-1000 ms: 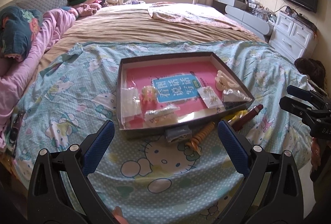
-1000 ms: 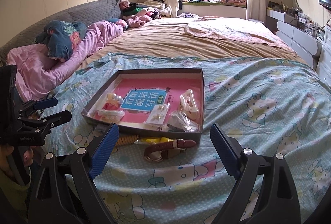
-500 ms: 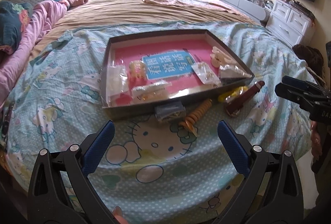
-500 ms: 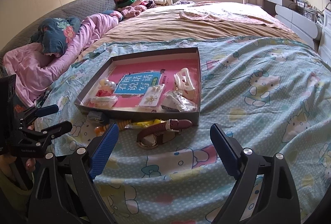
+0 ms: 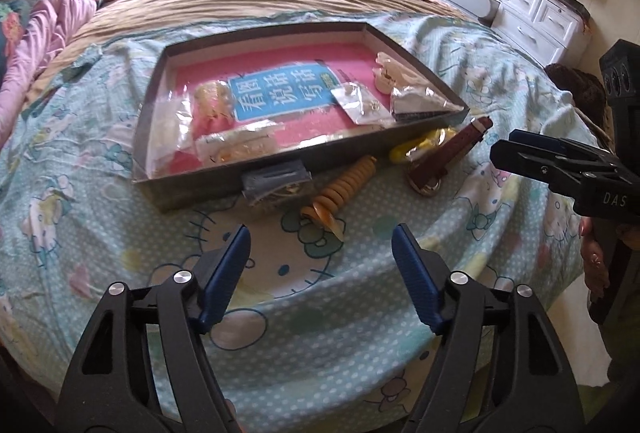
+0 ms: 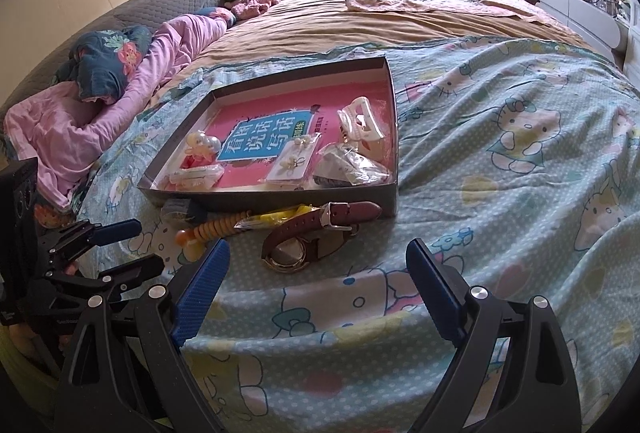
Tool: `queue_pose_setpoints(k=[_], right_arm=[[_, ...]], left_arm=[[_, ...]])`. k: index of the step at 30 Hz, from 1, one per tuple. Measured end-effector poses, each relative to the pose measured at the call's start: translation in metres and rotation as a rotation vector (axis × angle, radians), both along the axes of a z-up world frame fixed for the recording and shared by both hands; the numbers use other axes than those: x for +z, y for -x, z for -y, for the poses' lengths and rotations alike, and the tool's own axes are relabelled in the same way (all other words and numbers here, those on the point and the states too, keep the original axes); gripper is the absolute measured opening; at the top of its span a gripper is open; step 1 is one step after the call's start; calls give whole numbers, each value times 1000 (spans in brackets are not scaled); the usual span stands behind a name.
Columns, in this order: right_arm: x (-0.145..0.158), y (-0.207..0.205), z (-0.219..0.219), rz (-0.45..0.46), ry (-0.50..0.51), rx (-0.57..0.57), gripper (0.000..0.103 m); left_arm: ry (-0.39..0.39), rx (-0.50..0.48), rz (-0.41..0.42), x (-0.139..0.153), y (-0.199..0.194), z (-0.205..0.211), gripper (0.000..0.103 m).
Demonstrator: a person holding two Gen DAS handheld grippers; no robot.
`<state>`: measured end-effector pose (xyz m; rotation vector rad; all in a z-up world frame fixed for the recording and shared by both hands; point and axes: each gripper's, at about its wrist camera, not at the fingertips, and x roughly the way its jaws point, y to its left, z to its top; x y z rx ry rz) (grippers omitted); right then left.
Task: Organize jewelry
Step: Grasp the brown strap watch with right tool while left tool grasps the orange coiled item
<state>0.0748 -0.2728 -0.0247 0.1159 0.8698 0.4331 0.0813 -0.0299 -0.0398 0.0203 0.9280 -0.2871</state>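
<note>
both grippers hover with fingers spread and empty over a bed (image 5: 120, 233): the left gripper (image 5: 320, 257) before an orange spiral hair tie (image 5: 344, 189), the right gripper (image 6: 316, 273) before a brown-strapped watch (image 6: 316, 233). both items lie on the cartoon-print sheet just beside the shallow box (image 6: 280, 199) holding bagged jewelry.
</note>
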Motion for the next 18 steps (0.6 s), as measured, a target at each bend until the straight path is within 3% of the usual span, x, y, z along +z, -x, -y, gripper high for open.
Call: queue_pose_setpoints(k=[2, 8, 12, 18], right_arm=[[-4, -2, -2, -6, 2, 5, 89], [-17, -10, -10, -32, -5, 11, 88], [-23, -18, -10, -47, -31, -1, 84], [-35, -31, -5, -116, -118, -23, 69]], left_arm=[[4, 1, -6, -3, -3, 0, 51], [14, 1, -18, -9, -9, -2, 45], [14, 0, -22, -13, -12, 0, 44], [18, 7, -28, -18, -16, 1, 44]])
